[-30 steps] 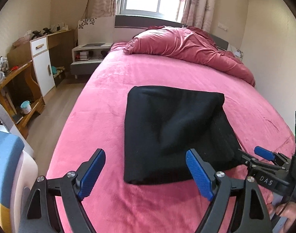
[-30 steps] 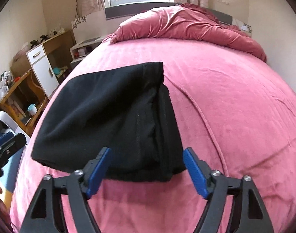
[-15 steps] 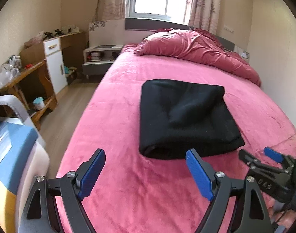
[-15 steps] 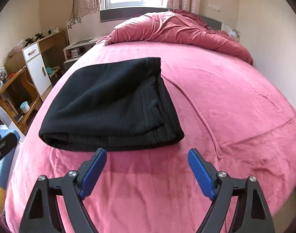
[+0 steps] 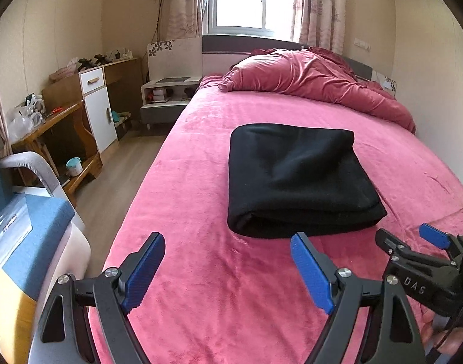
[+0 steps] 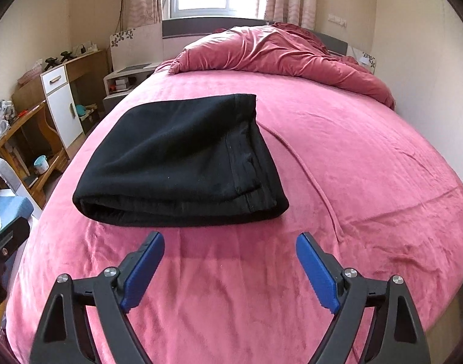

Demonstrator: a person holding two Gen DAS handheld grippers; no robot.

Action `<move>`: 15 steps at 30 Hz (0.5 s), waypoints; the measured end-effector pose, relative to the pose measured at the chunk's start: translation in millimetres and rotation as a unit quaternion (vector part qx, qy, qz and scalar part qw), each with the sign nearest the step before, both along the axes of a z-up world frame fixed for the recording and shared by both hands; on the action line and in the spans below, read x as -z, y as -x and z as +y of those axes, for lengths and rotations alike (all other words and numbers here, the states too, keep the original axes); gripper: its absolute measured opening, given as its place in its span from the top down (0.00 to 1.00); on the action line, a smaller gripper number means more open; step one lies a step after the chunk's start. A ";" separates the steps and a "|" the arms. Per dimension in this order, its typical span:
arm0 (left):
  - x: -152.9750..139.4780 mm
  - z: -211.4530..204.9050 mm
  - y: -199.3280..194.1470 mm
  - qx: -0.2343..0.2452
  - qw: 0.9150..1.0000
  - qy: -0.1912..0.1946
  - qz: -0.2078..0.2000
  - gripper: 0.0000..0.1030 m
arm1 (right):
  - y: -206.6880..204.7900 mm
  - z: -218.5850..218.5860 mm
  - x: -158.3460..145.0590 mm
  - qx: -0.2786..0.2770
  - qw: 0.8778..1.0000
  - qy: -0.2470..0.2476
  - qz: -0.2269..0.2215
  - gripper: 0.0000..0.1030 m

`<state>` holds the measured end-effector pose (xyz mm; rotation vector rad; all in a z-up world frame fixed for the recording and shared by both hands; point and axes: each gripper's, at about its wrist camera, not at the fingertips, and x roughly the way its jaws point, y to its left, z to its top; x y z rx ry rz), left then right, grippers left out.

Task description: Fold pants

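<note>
black fleece pants (image 6: 179, 163), folded into a thick flat rectangle, lie on the pink plush bedspread (image 6: 367, 157) in the middle of the bed, the doubled edge facing the grippers, so the fold looks finished. the left gripper (image 5: 228, 270) and the right gripper (image 6: 229, 270) both hang just short of that near edge with their blue-padded jaws spread wide and nothing between them, probably because the bundle needs no further hold.
</note>
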<state>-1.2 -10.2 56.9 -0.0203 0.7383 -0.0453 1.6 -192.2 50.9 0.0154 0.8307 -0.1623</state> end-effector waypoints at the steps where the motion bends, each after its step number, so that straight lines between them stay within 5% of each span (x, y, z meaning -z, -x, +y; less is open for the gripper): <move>1: -0.3 -0.3 0.4 -0.001 1.000 -0.001 -0.001 0.16 | 0.8 1.1 -0.3 0.000 1.000 0.001 -0.001 0.14; 15: 3.7 0.1 2.3 -0.012 1.000 0.002 0.006 0.16 | 4.8 3.6 -1.8 -0.003 1.000 0.002 -0.003 0.13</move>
